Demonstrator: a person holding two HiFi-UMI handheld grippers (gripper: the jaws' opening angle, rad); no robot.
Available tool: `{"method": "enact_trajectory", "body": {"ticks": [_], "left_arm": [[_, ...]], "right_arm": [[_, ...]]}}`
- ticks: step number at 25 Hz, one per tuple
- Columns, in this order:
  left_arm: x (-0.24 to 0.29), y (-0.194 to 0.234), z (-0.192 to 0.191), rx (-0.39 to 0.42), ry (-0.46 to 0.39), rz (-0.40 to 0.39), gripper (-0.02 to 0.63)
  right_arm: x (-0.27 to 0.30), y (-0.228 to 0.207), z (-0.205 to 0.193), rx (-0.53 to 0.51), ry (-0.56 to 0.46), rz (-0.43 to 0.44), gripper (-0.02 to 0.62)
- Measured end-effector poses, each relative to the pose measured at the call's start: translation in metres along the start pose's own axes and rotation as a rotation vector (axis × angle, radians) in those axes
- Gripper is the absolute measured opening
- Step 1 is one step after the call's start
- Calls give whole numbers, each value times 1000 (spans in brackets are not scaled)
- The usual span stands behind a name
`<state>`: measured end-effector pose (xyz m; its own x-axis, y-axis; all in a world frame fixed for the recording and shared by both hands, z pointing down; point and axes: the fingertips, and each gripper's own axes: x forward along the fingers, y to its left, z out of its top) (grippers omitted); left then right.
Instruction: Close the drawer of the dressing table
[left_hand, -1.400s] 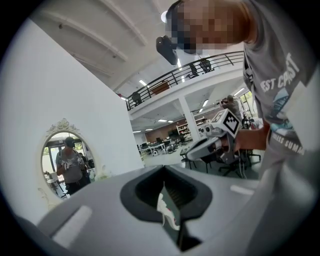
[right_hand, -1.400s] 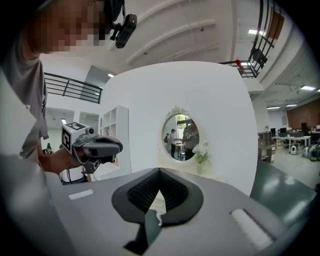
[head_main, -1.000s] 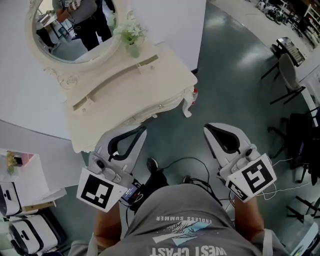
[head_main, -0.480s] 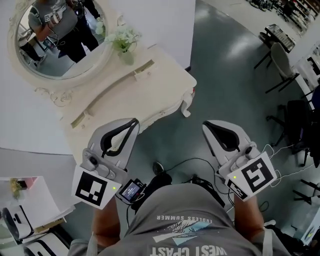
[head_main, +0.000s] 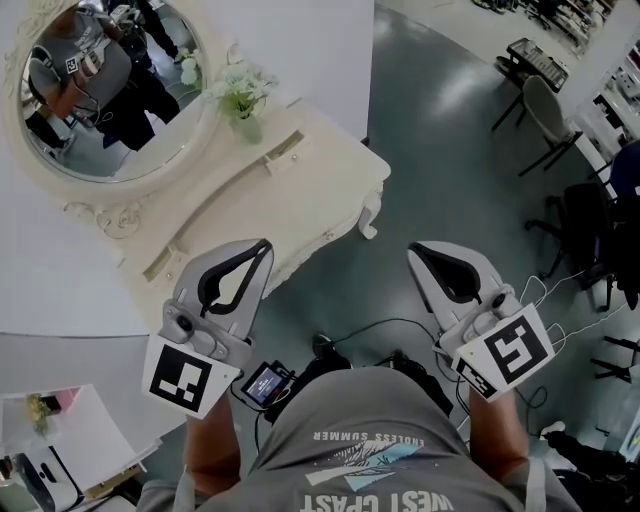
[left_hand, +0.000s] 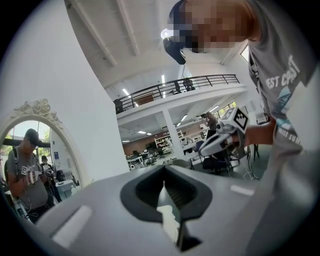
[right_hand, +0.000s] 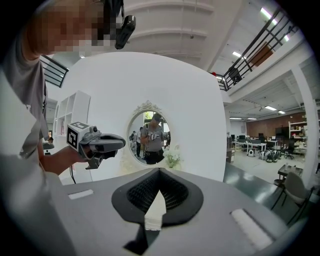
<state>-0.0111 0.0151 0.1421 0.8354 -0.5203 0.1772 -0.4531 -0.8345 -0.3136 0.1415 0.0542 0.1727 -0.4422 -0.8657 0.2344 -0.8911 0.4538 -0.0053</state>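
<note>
1. The oval mirror (head_main: 100, 95) hangs at the far left, with a vase of white flowers (head_main: 243, 100) just beside its frame on the cream dressing table (head_main: 300, 180).
2. The drawer (head_main: 305, 250) sits in the table's scalloped front. It looks flush with that front, as far as the head view shows.
3. The left gripper (head_main: 262, 246) is held out low in front of the torso, forearm bent and marker cube toward the body. Its tips overlap the table's front edge, though whether they touch cannot be told. In its own view the jaws (left_hand: 164, 169) meet at the tips, with nothing between them.
4. The right gripper (head_main: 416, 250) is held level with the left, well apart from the table and over bare grey floor. Its jaws are likewise pressed together and empty (right_hand: 159, 173).
5. Office chairs (head_main: 545, 110) stand at the far right.
</note>
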Motion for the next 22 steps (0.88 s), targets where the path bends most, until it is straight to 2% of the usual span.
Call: {"method": "enact_trajectory", "body": {"ticks": [5,9,16,19,22], "left_arm": [[-18,33,-13,-4,-24,-1,3],[-37,56,-22,-2,-30,6,3],[-60,95,-47,-35,-5,94,3],[-70,112,-61,-52,51,159,3],[-68,135,-64,-50,52,223,3]], "right_arm": [[19,14,13,-24,-1,-47,0],[38,30,29,-48,-8,-52,0],[90,46,46,-110,-1,39,0],[120,44,50,-127,2,113,0],[151,36,56,-145,-4,167,0]]}}
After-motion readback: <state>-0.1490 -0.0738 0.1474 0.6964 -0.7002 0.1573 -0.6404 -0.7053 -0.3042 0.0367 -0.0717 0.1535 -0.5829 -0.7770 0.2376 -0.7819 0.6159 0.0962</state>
